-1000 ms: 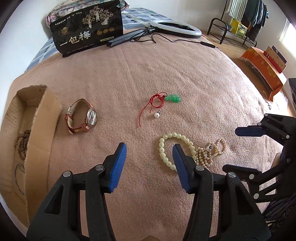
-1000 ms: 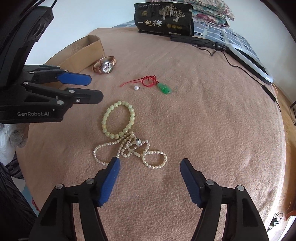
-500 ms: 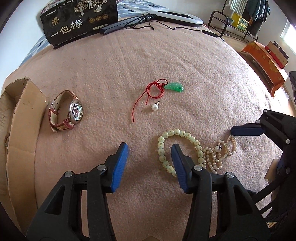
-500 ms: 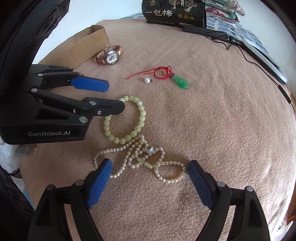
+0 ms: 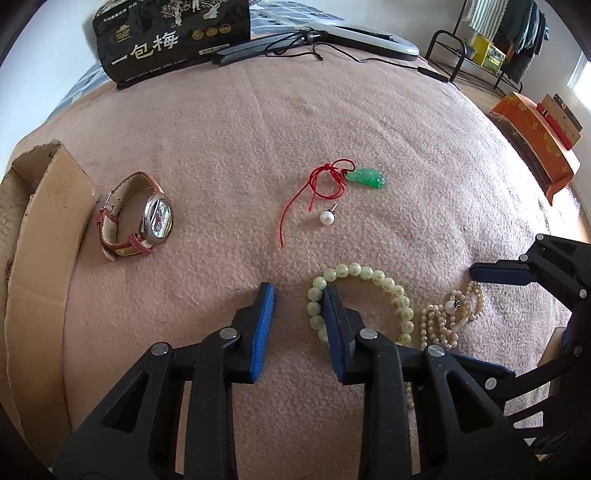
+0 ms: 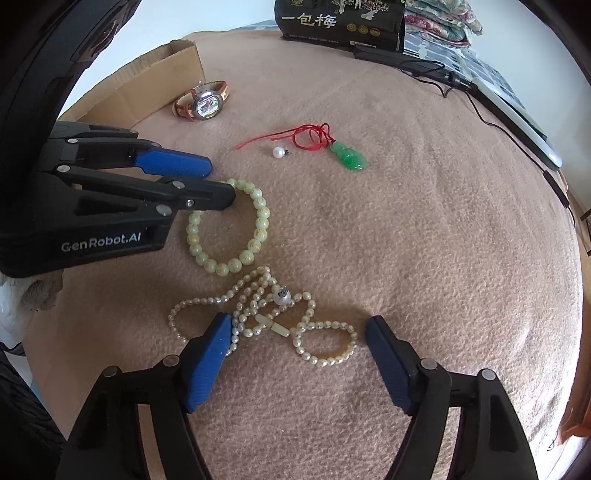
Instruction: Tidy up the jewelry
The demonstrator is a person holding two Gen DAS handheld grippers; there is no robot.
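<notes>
A pale green bead bracelet (image 5: 373, 275) (image 6: 258, 221) lies on the pink blanket. My left gripper (image 5: 297, 295) (image 6: 218, 181) is open, its right finger set inside the bracelet's ring at its left edge. A tangled pearl necklace (image 6: 273, 310) (image 5: 443, 321) lies just beyond the bracelet. My right gripper (image 6: 299, 328) is open and straddles the necklace. A wristwatch (image 5: 147, 218) (image 6: 205, 101), a green pendant on red cord (image 5: 365, 177) (image 6: 347, 157) and a pearl earring (image 5: 327, 218) (image 6: 277, 152) lie farther off.
An open cardboard box (image 5: 33, 236) (image 6: 147, 85) lies at the left, next to the watch. A black snack bag (image 5: 170, 35) (image 6: 340, 20), a ring light with cable (image 5: 362, 35) (image 6: 517, 114) and a folded tripod sit at the far edge. An orange box (image 5: 535, 147) is on the floor.
Both grippers moved forward and down. The left one reached the bead bracelet, its right finger now inside the ring. The right one closed in over the pearl necklace.
</notes>
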